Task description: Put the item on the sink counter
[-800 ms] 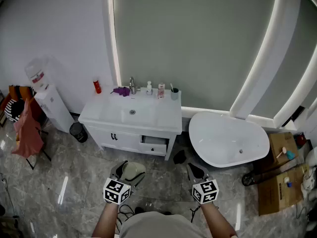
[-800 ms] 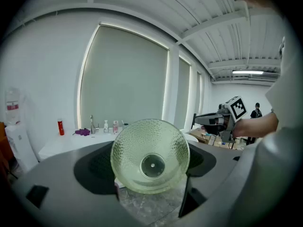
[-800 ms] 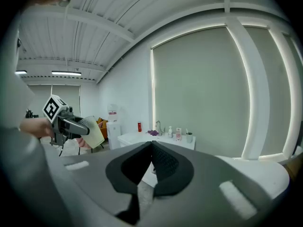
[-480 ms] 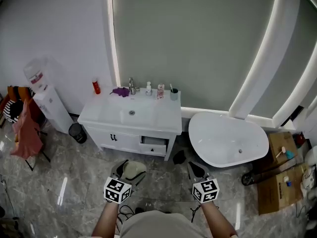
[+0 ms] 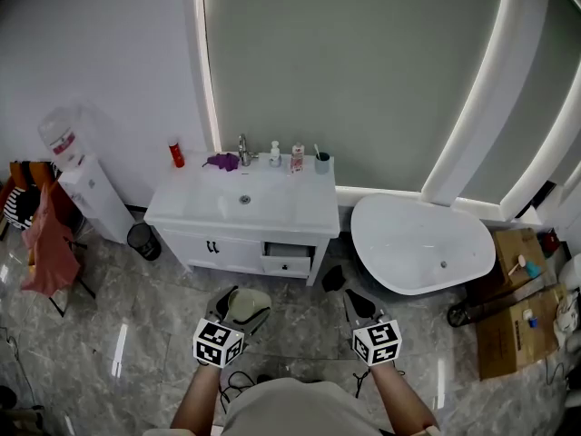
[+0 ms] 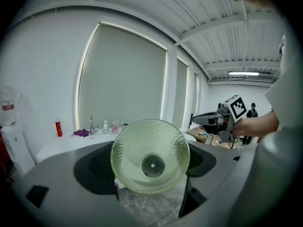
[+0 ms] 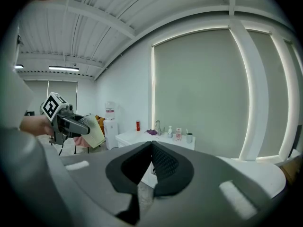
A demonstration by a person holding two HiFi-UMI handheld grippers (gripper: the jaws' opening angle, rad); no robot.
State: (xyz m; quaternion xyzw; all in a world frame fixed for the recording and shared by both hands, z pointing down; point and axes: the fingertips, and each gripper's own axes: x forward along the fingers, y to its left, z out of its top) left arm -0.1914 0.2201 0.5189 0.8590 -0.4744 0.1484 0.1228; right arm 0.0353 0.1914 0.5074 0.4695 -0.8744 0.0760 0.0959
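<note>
A pale green dimpled glass bowl sits between the jaws of my left gripper, which is shut on it; the bowl faces the camera, held above the floor. My right gripper is shut with nothing in it, its jaws meeting at the tip. The white sink counter stands ahead, well beyond both grippers. From the right gripper view the left gripper with the bowl shows at the left.
On the counter's back edge stand a red bottle, a purple cloth, a tap, small bottles and a cup. A white bathtub lies right, a water dispenser and bin left, cardboard boxes far right.
The view has shifted slightly toward the sink unit; both grippers keep their pose, the left still holding the bowl.
</note>
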